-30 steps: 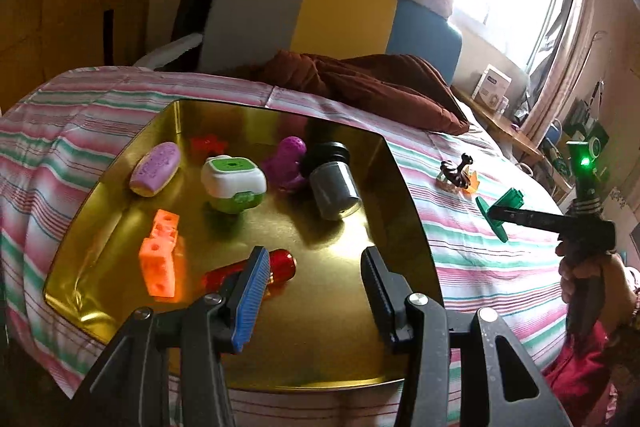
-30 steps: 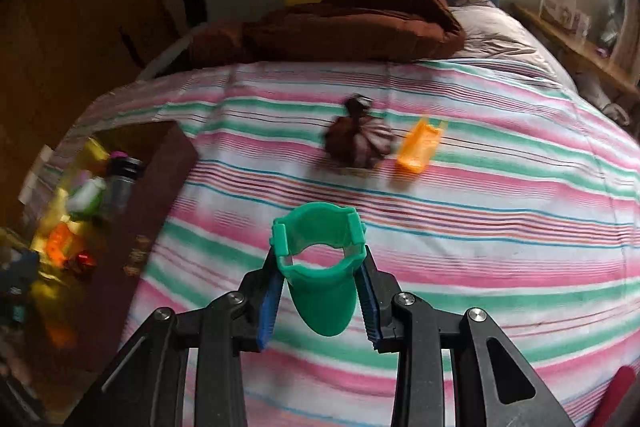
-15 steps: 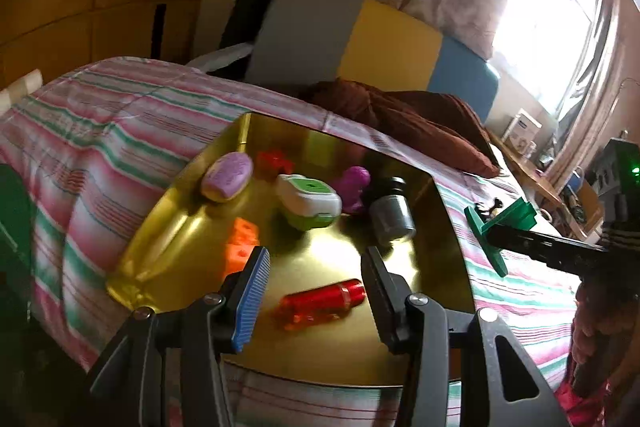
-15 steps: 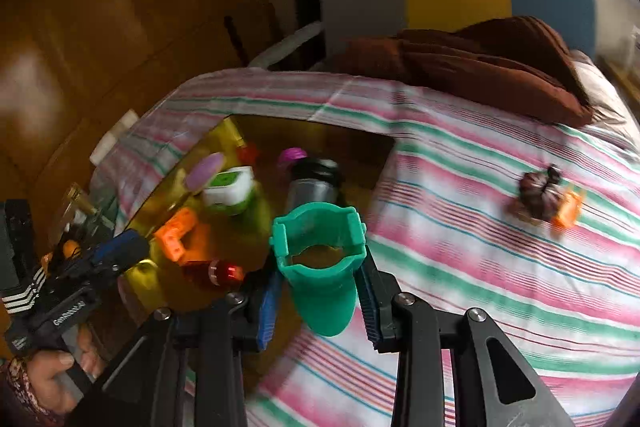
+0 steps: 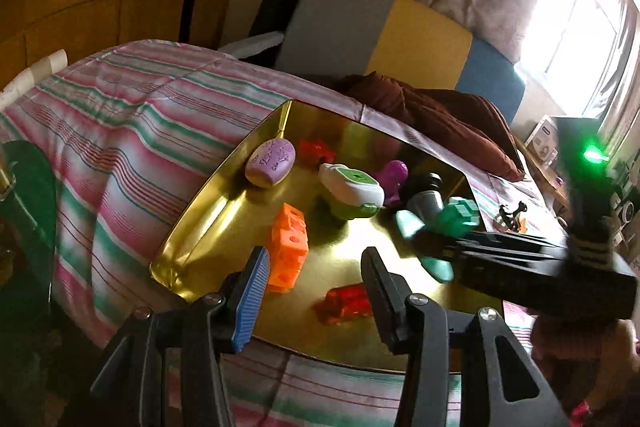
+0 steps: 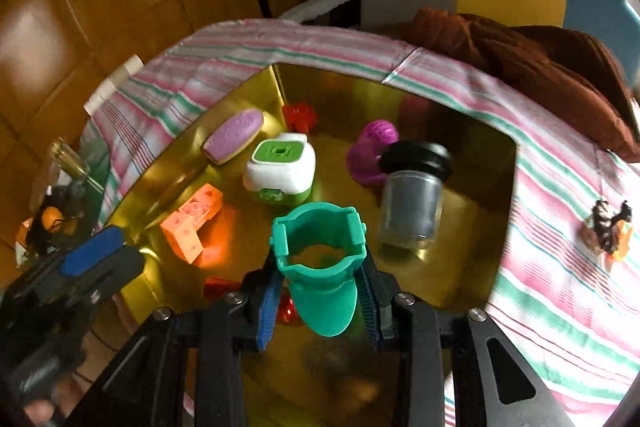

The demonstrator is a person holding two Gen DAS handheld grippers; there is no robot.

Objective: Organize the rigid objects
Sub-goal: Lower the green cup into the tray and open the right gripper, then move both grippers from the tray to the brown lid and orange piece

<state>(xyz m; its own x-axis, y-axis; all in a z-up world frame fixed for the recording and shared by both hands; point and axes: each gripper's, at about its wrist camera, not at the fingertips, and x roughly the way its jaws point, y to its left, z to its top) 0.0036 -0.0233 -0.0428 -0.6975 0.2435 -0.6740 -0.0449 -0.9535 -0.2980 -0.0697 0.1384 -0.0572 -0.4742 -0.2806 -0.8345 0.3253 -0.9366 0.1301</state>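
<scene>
A gold tray (image 5: 216, 211) (image 6: 472, 283) lies on the striped bed. It holds a purple oval (image 5: 272, 163), an orange block (image 5: 286, 247) (image 6: 192, 223), a white-green box (image 5: 352, 191) (image 6: 280, 171), a purple toy (image 6: 370, 155), a grey jar with a black lid (image 6: 412, 203), a small red piece (image 5: 316, 151) and a red cylinder (image 5: 346, 305). My right gripper (image 6: 320, 291) is shut on a green plastic piece (image 6: 322, 267) (image 5: 436, 227) and holds it above the tray's middle. My left gripper (image 5: 316, 279) is open and empty above the tray's near edge.
A dark figure with an orange piece (image 6: 608, 231) (image 5: 512, 217) lies on the bedspread right of the tray. A brown blanket (image 5: 436, 115) is heaped behind the tray, before a grey, yellow and blue headboard (image 5: 416, 39). A window (image 5: 580, 15) is at right.
My right gripper has carried the green piece leftward from over the bedspread to above the tray. My left gripper has shifted left and stays open.
</scene>
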